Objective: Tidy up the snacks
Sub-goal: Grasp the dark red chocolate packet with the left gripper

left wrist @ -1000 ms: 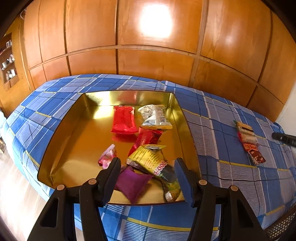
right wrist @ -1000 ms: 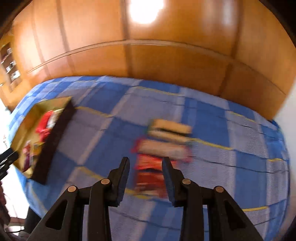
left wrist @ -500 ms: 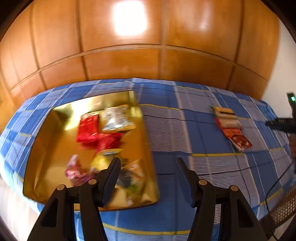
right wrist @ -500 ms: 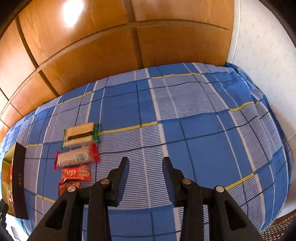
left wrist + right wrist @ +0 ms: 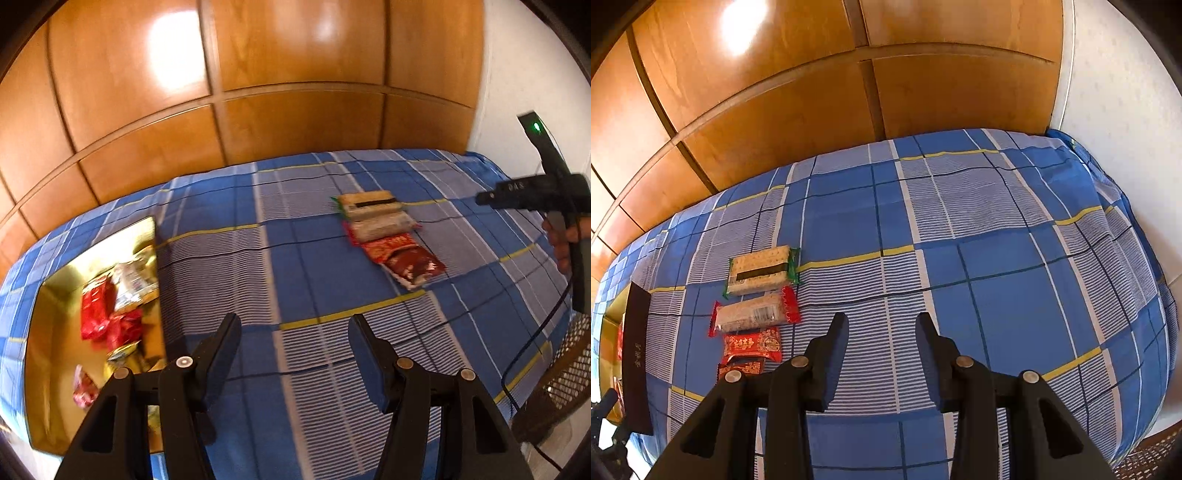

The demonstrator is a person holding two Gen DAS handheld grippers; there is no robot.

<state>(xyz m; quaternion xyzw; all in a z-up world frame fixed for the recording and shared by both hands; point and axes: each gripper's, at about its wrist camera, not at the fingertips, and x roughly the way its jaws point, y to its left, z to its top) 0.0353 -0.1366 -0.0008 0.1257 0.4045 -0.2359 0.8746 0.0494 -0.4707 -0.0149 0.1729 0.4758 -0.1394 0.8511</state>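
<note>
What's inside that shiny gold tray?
The gold tray holds loose snack packets: red ones, a silvery one, a small pink one. Its near end is hidden behind the left fingers.

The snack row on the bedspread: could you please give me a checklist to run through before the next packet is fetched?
1. Left gripper empty, jaws apart: ok.
2. Right gripper empty, jaws apart: ok.
3. Row of four, cracker pack at the far end, dark red packet nearest: ok.
4. Packets in line, not scattered: ok.
5. Gold tray has snacks left: ok.
6. Bedspread clear beside the row for more: ok.
</note>
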